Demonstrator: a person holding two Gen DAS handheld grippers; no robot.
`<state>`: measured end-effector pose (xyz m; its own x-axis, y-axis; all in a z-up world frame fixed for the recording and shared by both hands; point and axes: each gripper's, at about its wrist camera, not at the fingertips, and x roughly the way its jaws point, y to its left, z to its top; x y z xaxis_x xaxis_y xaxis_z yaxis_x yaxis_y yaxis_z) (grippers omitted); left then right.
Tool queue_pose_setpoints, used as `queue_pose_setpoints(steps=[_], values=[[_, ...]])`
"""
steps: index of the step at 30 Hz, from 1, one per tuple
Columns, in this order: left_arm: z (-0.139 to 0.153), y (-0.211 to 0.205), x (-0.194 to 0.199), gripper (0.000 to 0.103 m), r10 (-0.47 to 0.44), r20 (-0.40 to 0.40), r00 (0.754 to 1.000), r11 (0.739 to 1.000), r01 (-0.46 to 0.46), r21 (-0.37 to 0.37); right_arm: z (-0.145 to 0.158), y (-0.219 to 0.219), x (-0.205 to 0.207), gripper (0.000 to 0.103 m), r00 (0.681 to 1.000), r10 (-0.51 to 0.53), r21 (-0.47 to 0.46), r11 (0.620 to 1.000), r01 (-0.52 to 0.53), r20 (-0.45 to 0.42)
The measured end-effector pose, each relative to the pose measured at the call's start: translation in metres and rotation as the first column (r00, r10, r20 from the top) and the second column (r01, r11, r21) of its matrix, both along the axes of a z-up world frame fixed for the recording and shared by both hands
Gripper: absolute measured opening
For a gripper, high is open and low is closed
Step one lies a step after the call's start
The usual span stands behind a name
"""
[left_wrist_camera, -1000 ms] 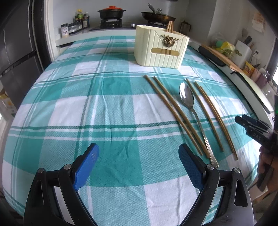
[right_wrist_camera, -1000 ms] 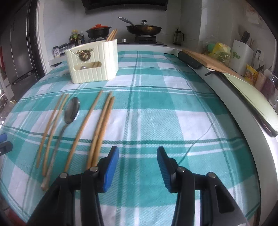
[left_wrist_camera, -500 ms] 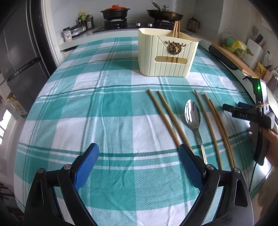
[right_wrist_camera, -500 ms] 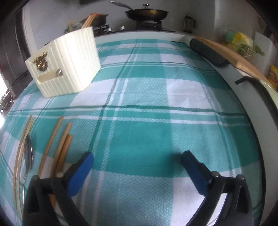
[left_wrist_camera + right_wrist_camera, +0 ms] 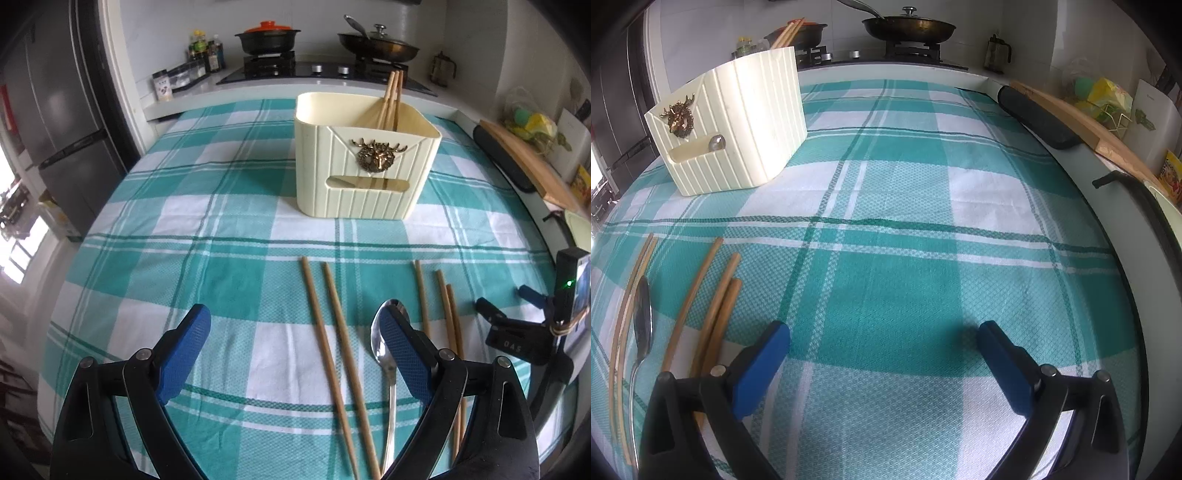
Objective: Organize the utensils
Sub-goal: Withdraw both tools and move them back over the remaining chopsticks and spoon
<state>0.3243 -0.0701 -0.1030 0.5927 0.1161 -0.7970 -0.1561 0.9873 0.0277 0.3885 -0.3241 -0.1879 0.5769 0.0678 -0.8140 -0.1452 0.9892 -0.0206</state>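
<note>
The left gripper's [image 5: 295,338] right blue finger pad [image 5: 404,356] hides part of the shiny metal spoon [image 5: 384,354]; the brown wooden chopsticks [image 5: 341,365] run past the bottom edge.

Holder [image 5: 364,173]: set on the tablecloth [image 5: 207,266], behind the loose utensils.
Inside holder: chopsticks [image 5: 391,98] stood at its back right.
Spoon [image 5: 384,354]: laid between a chopstick pair [image 5: 336,354] on its left and three chopsticks [image 5: 445,306] on its right.
</note>
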Motion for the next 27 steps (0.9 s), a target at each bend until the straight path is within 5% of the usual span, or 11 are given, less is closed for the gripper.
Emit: queue_pose_setpoints(steps=[13,27], values=[[-0.010,-0.001,-0.004,0.093,0.030,-0.025,0.999,1.000,-0.030,-0.006,0.000,-0.001,0.000,0.103,1.000,0.000,-0.001,1.000,0.000,0.003],[-0.017,0.025,-0.053,0.093,-0.103,0.047,0.994,0.984,0.109,-0.141,0.000,0.000,0.000,0.103,1.000,0.000,-0.002,1.000,0.000,0.005]])
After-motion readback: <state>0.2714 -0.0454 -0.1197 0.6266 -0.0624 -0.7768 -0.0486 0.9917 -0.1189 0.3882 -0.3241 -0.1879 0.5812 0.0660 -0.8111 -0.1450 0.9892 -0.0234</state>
